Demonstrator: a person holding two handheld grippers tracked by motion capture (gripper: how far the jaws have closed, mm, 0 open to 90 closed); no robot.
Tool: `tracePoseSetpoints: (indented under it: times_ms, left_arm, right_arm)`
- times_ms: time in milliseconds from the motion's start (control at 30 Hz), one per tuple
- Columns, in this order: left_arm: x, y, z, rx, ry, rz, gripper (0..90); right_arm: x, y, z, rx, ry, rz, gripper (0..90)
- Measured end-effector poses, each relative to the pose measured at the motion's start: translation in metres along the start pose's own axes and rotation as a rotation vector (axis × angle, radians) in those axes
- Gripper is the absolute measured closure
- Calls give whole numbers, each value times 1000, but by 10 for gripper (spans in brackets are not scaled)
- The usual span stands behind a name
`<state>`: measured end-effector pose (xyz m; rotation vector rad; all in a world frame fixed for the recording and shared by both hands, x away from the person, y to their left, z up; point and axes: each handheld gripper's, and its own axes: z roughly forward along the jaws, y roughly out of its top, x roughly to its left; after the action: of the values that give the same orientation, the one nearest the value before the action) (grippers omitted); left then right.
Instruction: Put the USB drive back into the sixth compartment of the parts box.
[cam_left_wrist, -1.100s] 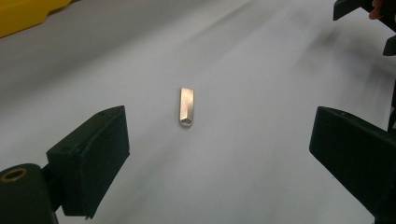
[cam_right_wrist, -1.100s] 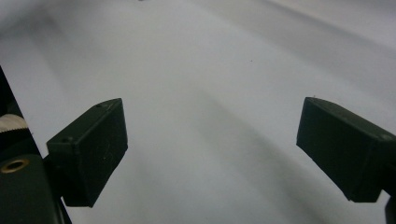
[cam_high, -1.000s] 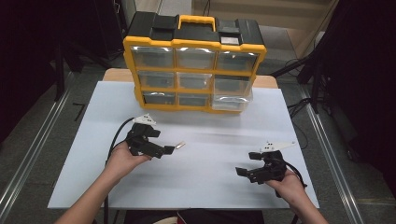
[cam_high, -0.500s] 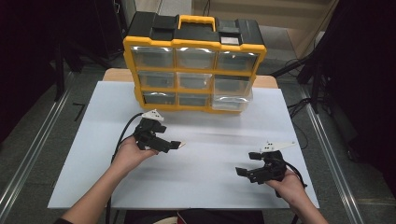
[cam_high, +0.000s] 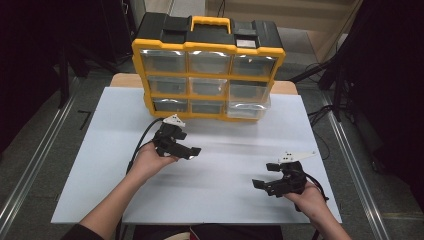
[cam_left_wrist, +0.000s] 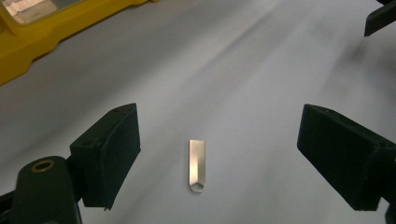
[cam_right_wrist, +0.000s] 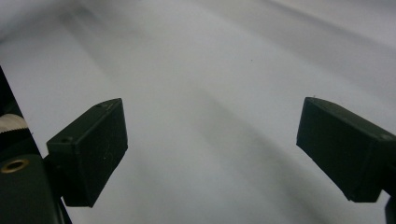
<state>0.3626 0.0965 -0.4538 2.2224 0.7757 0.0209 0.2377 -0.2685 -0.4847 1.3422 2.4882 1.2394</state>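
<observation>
- Nearest me, at the table's (cam_high: 100, 200) front edge, my forearms come in from below, one gripper in each hand.
- My right gripper (cam_high: 266, 176) sits low over the front right of the white tabletop, jaws spread wide, nothing between them.
- Right gripper view: my two black jaws stand far apart with bare white table (cam_right_wrist: 210, 93) between them.
- My right hand (cam_high: 310, 197) wraps the body from behind; its cable loops off to the right.
- My left gripper (cam_high: 192, 148) is farther in, left of centre, jaws pointing right and toward the middle of the table.
- Left gripper view: jaws wide apart, holding nothing; small flat metal piece (cam_left_wrist: 197, 165) lies on the table (cam_left_wrist: 243, 70) between them, touching neither jaw, pointed end toward the camera.
- From the high view the metal piece is too small to make out beside the jaw tips.
- My left hand (cam_high: 150, 160) grips from below-left; black cable (cam_high: 142, 137) curves back from the gripper.
- Farthest: yellow-and-black drawer organizer (cam_high: 207, 75) stands at the table's back edge, three rows of clear drawers facing me, yellow handle on top.
- Its yellow base corner (cam_left_wrist: 42, 46) shows top left in the left gripper view, well apart from the metal piece.
</observation>
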Motion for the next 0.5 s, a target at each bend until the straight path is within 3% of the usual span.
tracePoseSetpoints:
  times_ms: [233,333,500]
  left_arm:
    - [0,-1,7,16,27,7,140]
    - [1,-3,8,10,14,-4,140]
    - [1,-8,13,28,31,9,141]
  right_arm:
    - [0,0,0,-3,2,0,73]
    - [0,0,0,-3,1,-2,73]
    - [0,0,0,-1,2,-2,73]
